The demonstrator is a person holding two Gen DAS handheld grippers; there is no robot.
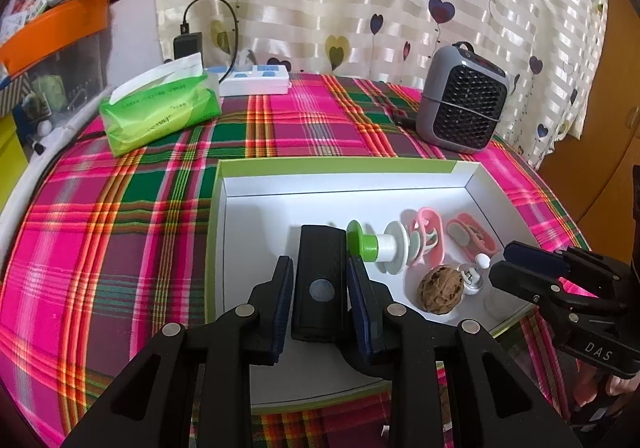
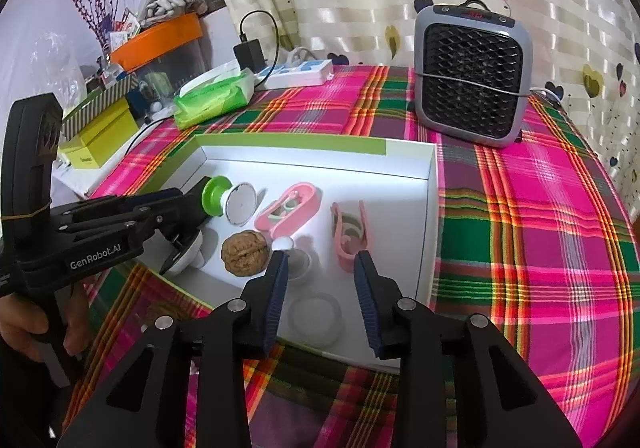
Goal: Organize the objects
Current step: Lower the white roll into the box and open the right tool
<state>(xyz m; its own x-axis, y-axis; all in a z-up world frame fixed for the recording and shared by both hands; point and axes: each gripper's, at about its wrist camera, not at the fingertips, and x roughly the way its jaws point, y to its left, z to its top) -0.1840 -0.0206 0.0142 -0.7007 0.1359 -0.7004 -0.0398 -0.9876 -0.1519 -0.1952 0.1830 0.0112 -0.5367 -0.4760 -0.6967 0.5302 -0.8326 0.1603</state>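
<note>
Left wrist view: you are holding the left gripper (image 1: 320, 284) over the near left part of the white box (image 1: 344, 177), its jaws narrowed onto a black rectangular device (image 1: 321, 272) with a round grey button; the pads are pressing its two long sides, so it is gripped and not yet released. Already lying in the box are a green and white spool (image 1: 374, 246), a pair of pink toy sandals (image 1: 426, 236), a second pink pair (image 1: 472, 238), a walnut (image 1: 440, 290) and a small white knobbed piece (image 1: 478, 268). The right gripper (image 1: 532, 268) is reaching in from the right edge. A green tissue pack (image 1: 160, 107), a power strip (image 1: 256, 81) and a grey fan heater (image 1: 462, 103) are sitting on the plaid tablecloth (image 1: 120, 228) outside the box; whether they belong to the job I cannot tell.

Right wrist view: you are holding the right gripper (image 2: 320, 280) over the near edge of the box (image 2: 434, 224) with its jaws standing apart and nothing pinched. A clear ring (image 2: 314, 314) is lying on the box floor below them, apparently just set down. The walnut (image 2: 244, 254) and the sandals (image 2: 288, 209) are resting nearby.

Judging from this, most small items are already in; the black device is the one still waiting to be placed.
</note>
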